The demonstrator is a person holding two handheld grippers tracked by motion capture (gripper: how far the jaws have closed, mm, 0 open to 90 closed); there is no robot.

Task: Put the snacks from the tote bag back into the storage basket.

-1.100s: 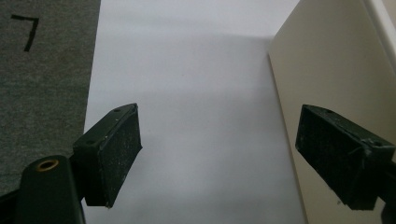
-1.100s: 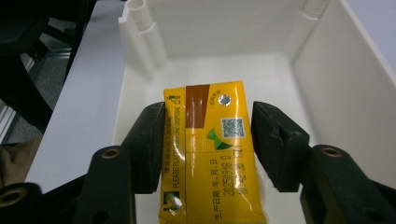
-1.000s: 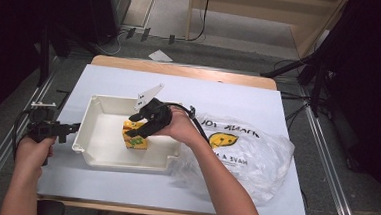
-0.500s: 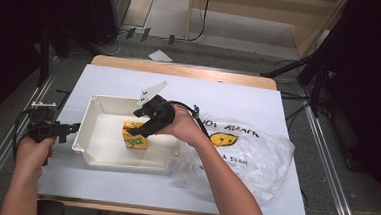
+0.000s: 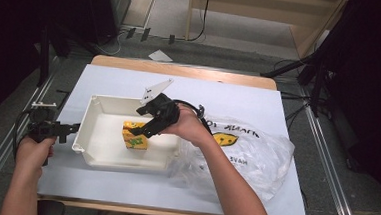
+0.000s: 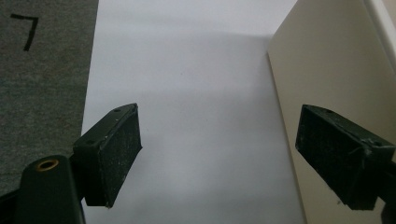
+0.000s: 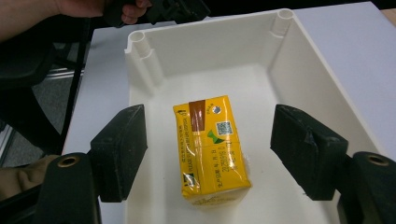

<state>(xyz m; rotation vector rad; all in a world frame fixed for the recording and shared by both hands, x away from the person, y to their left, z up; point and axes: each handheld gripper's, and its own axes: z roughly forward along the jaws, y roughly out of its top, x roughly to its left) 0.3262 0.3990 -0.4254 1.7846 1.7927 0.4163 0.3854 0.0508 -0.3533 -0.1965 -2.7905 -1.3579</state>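
Two grippers share this job, and the release goes well only if each keeps to its own part. At the left, the left gripper (image 5: 67, 128) sits at the outer end wall of the white plastic bin (image 5: 92, 149); in the left gripper view its pads (image 6: 116, 149) stand wide apart over the white table cover (image 6: 187, 93), with the bin's wall just beside the right-hand pad and nothing between them. It would do best to hold steady there, ready to brace the bin should it slide. Farther right, the yellow drink carton (image 5: 134, 135) rests on the bin's floor, lying on its side as far as the right gripper view shows, near the middle and clear of every wall. Above it hangs the right gripper (image 5: 144, 130), whose jaws have just been opening; the carton (image 7: 212, 149) lies between the two pads with a clear gap on either side, so it appears to be let go. A clean finish likely calls for lifting straight up, jaws kept spread, so that neither pad drags the carton or clips the bin's rim. At the far right the clear printed plastic bag (image 5: 256, 154) lies crumpled on the table, partly under the person's right forearm, which should rise without snagging it.
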